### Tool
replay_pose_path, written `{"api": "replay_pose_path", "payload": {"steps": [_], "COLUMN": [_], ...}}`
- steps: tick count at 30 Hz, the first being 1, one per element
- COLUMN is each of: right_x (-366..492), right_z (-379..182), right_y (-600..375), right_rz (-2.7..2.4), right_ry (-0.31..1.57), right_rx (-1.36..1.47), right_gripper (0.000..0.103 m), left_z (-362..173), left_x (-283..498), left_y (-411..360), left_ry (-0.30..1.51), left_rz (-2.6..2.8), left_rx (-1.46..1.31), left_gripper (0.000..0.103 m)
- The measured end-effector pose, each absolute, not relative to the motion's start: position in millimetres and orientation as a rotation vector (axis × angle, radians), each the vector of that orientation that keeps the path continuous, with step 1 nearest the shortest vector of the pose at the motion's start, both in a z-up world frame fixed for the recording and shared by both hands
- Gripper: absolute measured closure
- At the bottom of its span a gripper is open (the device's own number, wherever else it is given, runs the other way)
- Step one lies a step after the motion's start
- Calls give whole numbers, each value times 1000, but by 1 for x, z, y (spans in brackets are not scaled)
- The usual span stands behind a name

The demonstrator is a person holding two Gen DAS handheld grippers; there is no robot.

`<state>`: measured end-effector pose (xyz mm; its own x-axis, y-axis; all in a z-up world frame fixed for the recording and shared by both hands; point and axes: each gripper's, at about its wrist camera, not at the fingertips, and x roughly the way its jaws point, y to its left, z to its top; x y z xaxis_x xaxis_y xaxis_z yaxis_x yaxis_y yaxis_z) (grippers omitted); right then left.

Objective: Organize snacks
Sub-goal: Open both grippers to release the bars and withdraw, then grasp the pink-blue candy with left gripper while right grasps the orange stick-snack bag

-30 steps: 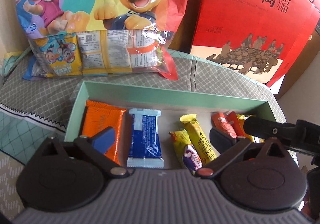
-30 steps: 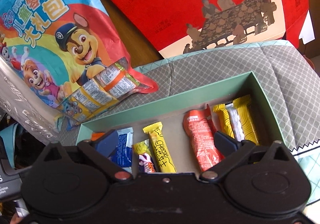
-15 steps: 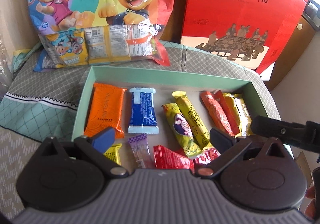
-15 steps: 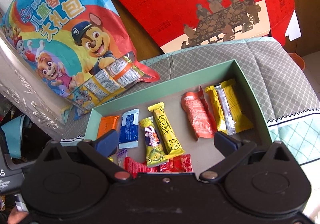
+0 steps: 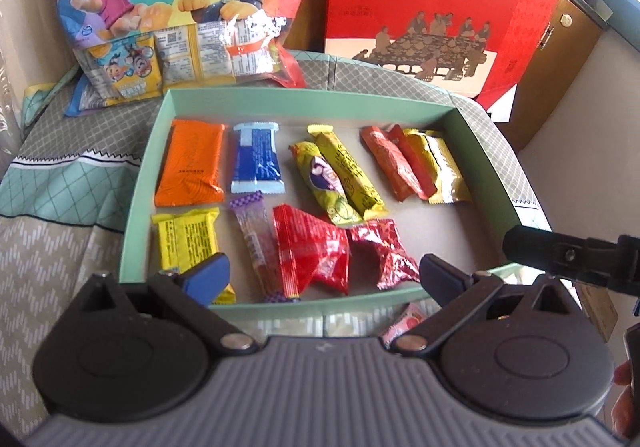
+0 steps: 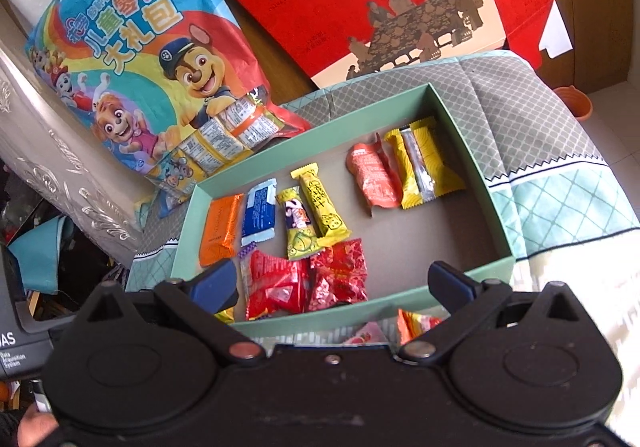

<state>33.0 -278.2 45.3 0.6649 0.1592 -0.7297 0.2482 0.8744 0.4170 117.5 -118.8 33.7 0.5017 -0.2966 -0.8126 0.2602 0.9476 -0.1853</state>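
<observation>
Both grippers, left (image 5: 322,275) and right (image 6: 332,283), have pulled back, jaws apart and empty, revealing the green box (image 5: 304,95) with sorted snacks; pink packet (image 6: 366,333) (outside) likely remains

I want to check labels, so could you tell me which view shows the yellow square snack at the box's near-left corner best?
The left wrist view: the yellow square snack lies mostly exposed, its print facing up. In the right wrist view only a sliver shows below that tool's finger.
</observation>
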Motion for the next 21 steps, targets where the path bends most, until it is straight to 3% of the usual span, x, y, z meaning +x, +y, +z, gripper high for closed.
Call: {"api": "replay_pose_path", "payload": {"steps": [21], "right_x": [-7], "right_z": [4], "right_y": [-313], "right_rz": [-163], "right_ry": [854], "right_rx": [581], "right_gripper": [0], "left_z": [-29], "left_x": [82], "left_y": [-154], "left_ry": [1109], "left_rz": [-435], "left_rx": [75], "left_gripper": [0]}}
